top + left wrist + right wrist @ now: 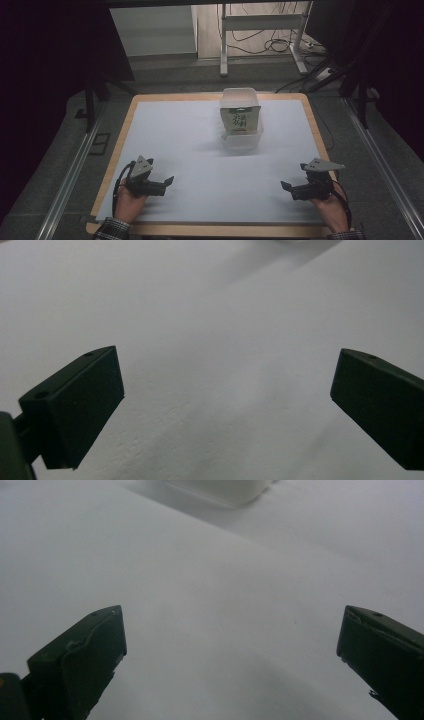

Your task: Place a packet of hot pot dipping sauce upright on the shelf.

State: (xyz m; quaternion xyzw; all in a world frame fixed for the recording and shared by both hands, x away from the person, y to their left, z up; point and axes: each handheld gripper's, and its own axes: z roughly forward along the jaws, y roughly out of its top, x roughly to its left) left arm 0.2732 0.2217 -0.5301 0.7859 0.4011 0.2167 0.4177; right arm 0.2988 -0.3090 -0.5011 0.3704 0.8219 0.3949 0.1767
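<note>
A clear plastic tub (241, 120) stands at the far middle of the white table sheet (200, 150). A tan printed pouch (240, 120) stands upright in it. My left gripper (167, 183) rests low at the near left, held by a hand, and its jaws stand wide apart over bare sheet (225, 365). At the near right, my right gripper (286, 189) is also open with nothing between its fingers. A corner of the tub (225, 490) shows at the top of the right gripper view.
The white sheet lies on a wooden tabletop (125, 120) with floor rails on both sides. A white desk frame (260, 30) and loose cables (270, 45) stand on the floor beyond the table's far edge.
</note>
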